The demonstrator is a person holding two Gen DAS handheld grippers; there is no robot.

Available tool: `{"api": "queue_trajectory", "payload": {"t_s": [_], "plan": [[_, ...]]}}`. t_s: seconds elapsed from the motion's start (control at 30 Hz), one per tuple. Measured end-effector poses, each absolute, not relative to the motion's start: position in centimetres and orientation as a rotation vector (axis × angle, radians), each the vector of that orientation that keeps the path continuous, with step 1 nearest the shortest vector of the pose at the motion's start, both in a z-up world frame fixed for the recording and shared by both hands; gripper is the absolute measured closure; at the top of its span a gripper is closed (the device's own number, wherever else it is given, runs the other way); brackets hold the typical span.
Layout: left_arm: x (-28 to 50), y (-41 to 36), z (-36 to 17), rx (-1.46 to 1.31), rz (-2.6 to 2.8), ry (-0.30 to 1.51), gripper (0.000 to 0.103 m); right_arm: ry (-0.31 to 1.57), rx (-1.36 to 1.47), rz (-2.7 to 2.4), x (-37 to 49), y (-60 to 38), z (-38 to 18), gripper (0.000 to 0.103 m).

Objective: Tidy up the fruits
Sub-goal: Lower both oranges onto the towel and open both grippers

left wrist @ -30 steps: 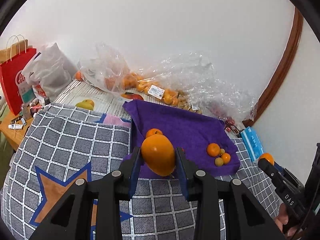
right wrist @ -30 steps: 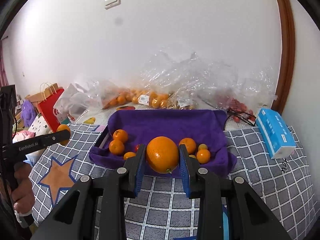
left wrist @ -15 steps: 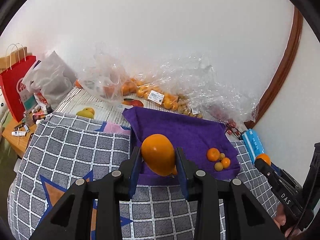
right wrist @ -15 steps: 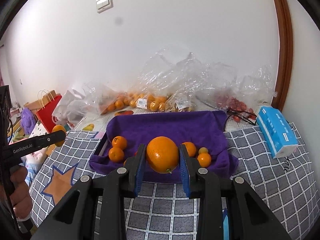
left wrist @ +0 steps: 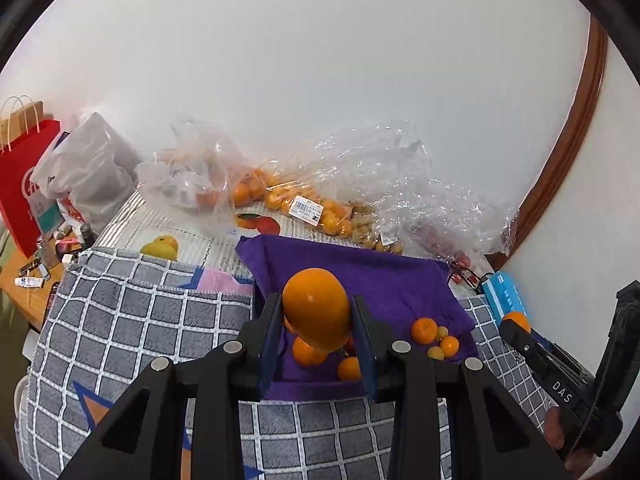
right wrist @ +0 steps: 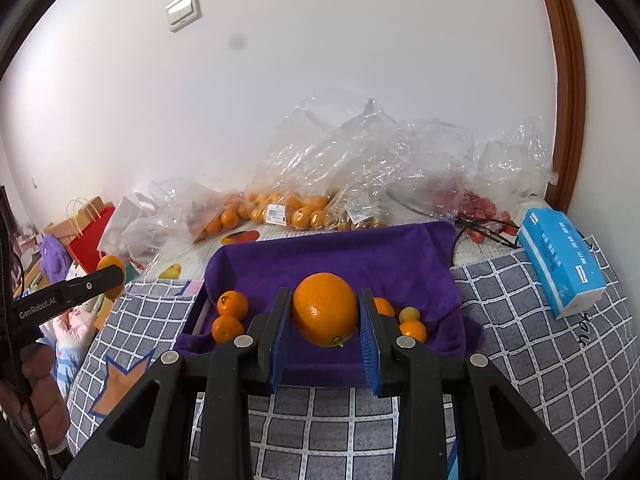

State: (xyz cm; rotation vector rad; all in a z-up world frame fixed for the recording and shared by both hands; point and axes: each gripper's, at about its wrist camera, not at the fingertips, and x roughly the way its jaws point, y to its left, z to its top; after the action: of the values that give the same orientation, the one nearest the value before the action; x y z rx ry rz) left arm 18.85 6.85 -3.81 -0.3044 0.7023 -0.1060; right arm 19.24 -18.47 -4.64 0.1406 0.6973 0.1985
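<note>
You hold one large orange (left wrist: 316,308) clamped in your left gripper (left wrist: 316,334) and another orange (right wrist: 325,309) clamped in your right gripper (right wrist: 325,336), both poised above the purple towel (right wrist: 340,252), apparently ready to join the small fruits (right wrist: 228,316) there.

- "GenRobot.AI" in white on the left gripper (right wrist: 110,276) arm, left edge of the frame
- "DAS" on the right gripper (left wrist: 514,322) arm, lower right

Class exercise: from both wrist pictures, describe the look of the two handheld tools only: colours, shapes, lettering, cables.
Both are black plastic. The left tool and the right tool each have two angular arms with triangular cut-outs, silver round bolts and blue ribbed pads. Seen from the side, the left tool bears white lettering "GenRobot.AI", the right "DAS". A thin black cable runs along the right tool.
</note>
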Motion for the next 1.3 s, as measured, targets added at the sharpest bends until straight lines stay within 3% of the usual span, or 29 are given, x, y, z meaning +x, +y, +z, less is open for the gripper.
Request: {"api": "queue_trajectory", "payload": {"t_s": [1.3], "plan": [[31.9, 4.2, -11.3, -0.264, -0.162, 0.867, 0.071, 0.824, 0.123, 0.100, 31.4, -19.8, -13.8, 0.071]]}}
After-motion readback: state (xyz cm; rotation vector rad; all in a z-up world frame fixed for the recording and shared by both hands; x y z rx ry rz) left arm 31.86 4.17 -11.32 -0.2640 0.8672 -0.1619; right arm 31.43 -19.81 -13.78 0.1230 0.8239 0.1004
